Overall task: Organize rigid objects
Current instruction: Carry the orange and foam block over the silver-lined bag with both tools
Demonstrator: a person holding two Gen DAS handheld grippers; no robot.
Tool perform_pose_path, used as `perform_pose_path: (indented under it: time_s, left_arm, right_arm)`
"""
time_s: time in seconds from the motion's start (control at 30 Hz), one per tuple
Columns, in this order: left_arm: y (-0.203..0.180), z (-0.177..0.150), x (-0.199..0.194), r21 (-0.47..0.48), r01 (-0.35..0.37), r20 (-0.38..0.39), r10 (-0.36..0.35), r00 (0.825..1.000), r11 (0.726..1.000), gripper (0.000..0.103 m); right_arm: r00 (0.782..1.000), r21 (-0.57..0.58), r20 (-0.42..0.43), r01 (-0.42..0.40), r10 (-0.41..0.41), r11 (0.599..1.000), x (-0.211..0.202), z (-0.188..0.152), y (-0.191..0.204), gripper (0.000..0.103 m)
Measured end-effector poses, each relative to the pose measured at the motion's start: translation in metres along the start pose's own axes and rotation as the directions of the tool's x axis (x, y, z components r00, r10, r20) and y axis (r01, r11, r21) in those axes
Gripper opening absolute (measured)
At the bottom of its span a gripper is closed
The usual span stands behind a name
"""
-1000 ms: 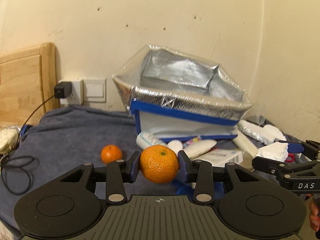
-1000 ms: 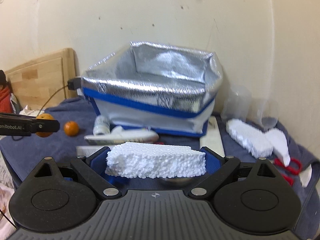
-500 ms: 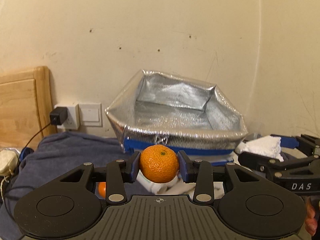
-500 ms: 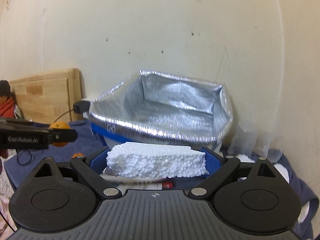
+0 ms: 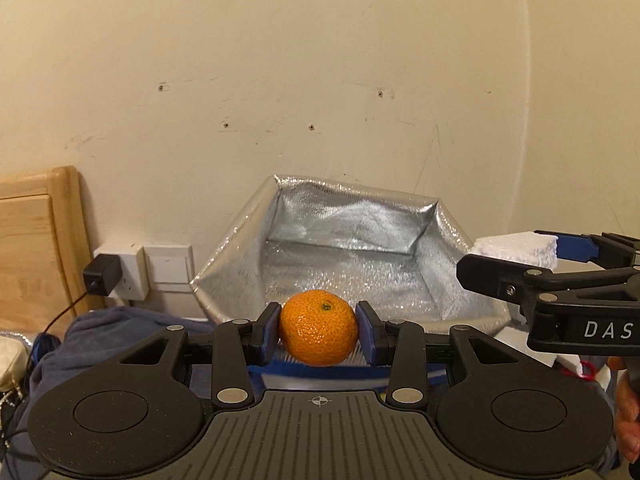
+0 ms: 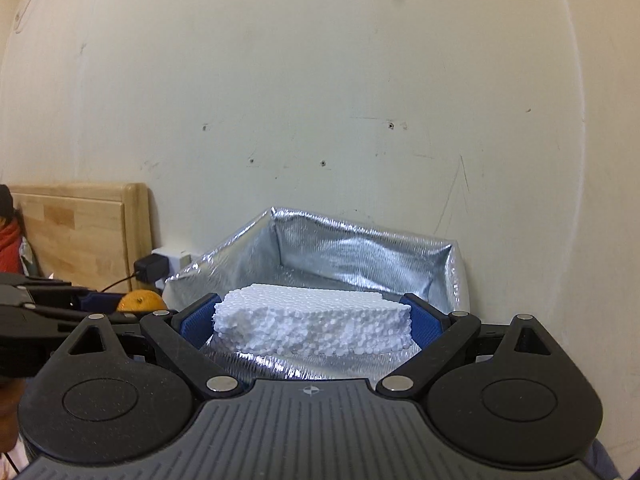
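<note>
- Currently, left gripper [image 5: 318, 334] pinches the mandarin [image 5: 318, 333] at the near rim of the foil-lined bag [image 5: 352, 272].
- Right gripper [image 6: 314, 320] clamps a styrofoam block [image 6: 314, 322] over the bag's near-right edge.
- Advice: carry both past the rim, lower them inside, release the mandarin gently so it doesn't roll.
</note>
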State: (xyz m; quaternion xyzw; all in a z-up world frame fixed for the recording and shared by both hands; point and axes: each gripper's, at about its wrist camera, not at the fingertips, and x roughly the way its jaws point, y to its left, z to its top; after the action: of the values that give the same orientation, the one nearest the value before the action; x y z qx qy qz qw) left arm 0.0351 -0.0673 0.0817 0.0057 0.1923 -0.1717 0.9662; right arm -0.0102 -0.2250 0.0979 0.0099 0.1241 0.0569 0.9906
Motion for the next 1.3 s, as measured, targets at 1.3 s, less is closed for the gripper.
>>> perform_pose_path:
  time_s: [1.3]
  left_arm:
    - [-0.013,0.015,0.149,0.052,-0.021,-0.187,0.03,0.982,0.998,0.038]
  right_arm:
    - [0.964,0.056,-0.249,0.112,-0.094,0.992,0.167,-0.007,-0.058,0.094]
